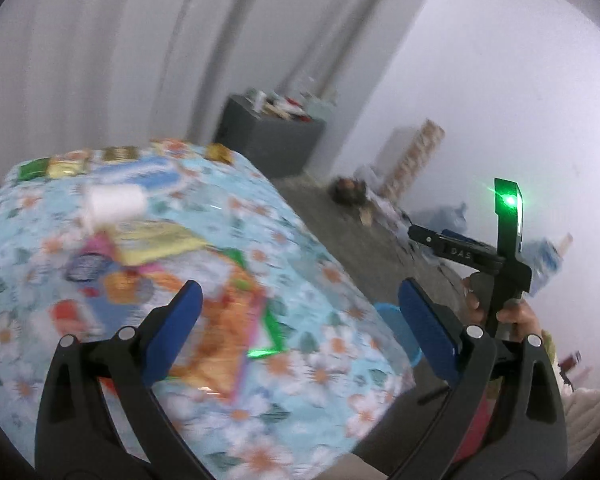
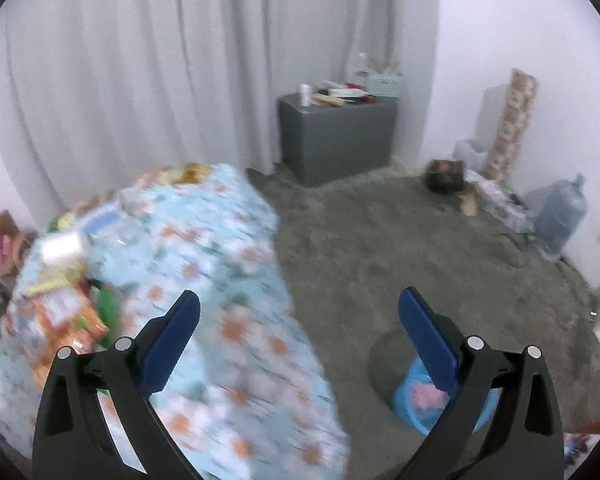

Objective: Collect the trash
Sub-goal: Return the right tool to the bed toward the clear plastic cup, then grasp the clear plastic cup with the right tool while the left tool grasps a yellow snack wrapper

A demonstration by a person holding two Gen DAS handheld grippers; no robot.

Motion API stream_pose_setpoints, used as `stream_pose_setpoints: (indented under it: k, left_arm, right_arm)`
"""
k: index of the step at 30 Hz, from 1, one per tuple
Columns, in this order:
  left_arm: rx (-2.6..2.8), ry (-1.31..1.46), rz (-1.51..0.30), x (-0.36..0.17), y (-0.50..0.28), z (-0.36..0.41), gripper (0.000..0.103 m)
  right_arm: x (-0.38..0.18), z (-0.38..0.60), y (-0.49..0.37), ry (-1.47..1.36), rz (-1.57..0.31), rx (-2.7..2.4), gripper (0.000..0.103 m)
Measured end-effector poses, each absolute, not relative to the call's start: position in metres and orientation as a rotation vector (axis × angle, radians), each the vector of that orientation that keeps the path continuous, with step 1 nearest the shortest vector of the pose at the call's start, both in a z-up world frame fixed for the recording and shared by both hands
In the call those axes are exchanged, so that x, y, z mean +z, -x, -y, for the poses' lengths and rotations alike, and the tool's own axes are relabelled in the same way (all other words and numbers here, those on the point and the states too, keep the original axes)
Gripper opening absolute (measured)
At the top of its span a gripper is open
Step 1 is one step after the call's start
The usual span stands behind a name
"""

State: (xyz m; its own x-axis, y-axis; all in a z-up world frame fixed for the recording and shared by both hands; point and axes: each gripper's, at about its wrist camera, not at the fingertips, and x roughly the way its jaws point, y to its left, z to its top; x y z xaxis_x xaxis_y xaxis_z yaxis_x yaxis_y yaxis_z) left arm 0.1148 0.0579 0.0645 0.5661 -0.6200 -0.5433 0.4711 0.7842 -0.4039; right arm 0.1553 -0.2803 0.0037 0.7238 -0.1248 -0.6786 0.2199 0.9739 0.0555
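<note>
The trash lies scattered over a table draped in a flowered cloth (image 1: 308,264): an orange snack bag (image 1: 224,320) nearest the left gripper (image 1: 298,322), a yellow wrapper (image 1: 156,242) behind it, a white roll (image 1: 114,202) farther back, and small packets (image 1: 64,166) lined along the far edge. Both views are blurred, so finer details are hard to make out. The left gripper hangs over the snack bag with its fingers spread wide and nothing between them, likely lined up for a grab. The right gripper (image 2: 298,322) sits off the table's near corner, also spread and empty, above a blue bin (image 2: 414,398) on the grey carpet (image 2: 380,240). The bin seems placed just beside the table so that picked pieces have only a short way to go. The cloth falls over a rounded edge on the right side, and the bag lies well in from it. Beyond that, the carpet is open out to a grey cabinet (image 2: 340,140) by the curtain (image 2: 140,60) and a water jug (image 2: 560,216) by the wall.
</note>
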Motion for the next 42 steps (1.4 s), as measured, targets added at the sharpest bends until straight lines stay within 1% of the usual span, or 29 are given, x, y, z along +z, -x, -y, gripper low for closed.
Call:
stream_pose_setpoints:
  k: [3, 6, 10, 14, 16, 17, 18, 19, 21, 25, 29, 31, 33, 36, 38, 42]
  left_arm:
    - [-0.601, 0.227, -0.681, 0.059, -0.118, -0.088, 0.094]
    - [-0.57, 0.201, -0.673, 0.052, -0.125, -0.103, 0.094]
    - [-0.529, 0.197, -0.715, 0.041, -0.142, -0.118, 0.094]
    - [-0.563, 0.322, -0.771, 0.034, -0.163, -0.13, 0.093]
    - [-0.569, 0.375, -0.788, 0.029, -0.174, -0.133, 0.087]
    - [-0.568, 0.402, -0.802, 0.027, -0.181, -0.133, 0.08]
    - [-0.563, 0.415, -0.813, 0.024, -0.184, -0.133, 0.076]
    - [-0.553, 0.433, -0.837, 0.019, -0.192, -0.132, 0.075]
    - [-0.525, 0.444, -0.88, 0.01, -0.204, -0.129, 0.067]
    - [-0.441, 0.411, -0.957, -0.007, -0.224, -0.119, 0.06]
    - [-0.403, 0.413, -0.982, -0.014, -0.234, -0.115, 0.053]
    - [-0.389, 0.393, -0.983, -0.014, -0.235, -0.111, 0.049]
    - [-0.375, 0.375, -0.986, -0.013, -0.235, -0.109, 0.041]
    - [-0.349, 0.347, -0.988, -0.014, -0.235, -0.108, 0.032]
    - [-0.344, 0.342, -0.988, -0.015, -0.236, -0.109, 0.029]
    - [-0.341, 0.34, -0.979, -0.015, -0.234, -0.11, 0.021]
  right_arm:
    - [0.004, 0.265, -0.176, -0.259, -0.727, -0.028, 0.097]
    - [-0.002, 0.248, -0.198, -0.316, -0.764, 0.031, 0.097]
    - [-0.015, 0.228, -0.223, -0.37, -0.824, 0.098, 0.096]
    - [-0.028, 0.213, -0.249, -0.439, -0.871, 0.179, 0.096]
    - [-0.031, 0.208, -0.262, -0.462, -0.886, 0.206, 0.096]
    - [-0.032, 0.205, -0.267, -0.466, -0.891, 0.215, 0.096]
    - [-0.034, 0.203, -0.273, -0.471, -0.895, 0.227, 0.096]
    - [-0.035, 0.201, -0.279, -0.474, -0.901, 0.238, 0.096]
    - [-0.037, 0.195, -0.292, -0.47, -0.911, 0.261, 0.096]
    - [-0.048, 0.186, -0.318, -0.46, -0.939, 0.276, 0.096]
    - [-0.064, 0.177, -0.343, -0.463, -0.979, 0.294, 0.096]
    - [-0.071, 0.172, -0.352, -0.455, -0.995, 0.301, 0.096]
    - [-0.077, 0.165, -0.361, -0.442, -1.01, 0.309, 0.095]
    - [-0.084, 0.153, -0.372, -0.408, -1.022, 0.322, 0.094]
    - [-0.088, 0.145, -0.378, -0.377, -1.025, 0.323, 0.094]
    - [-0.098, 0.132, -0.39, -0.319, -1.048, 0.321, 0.089]
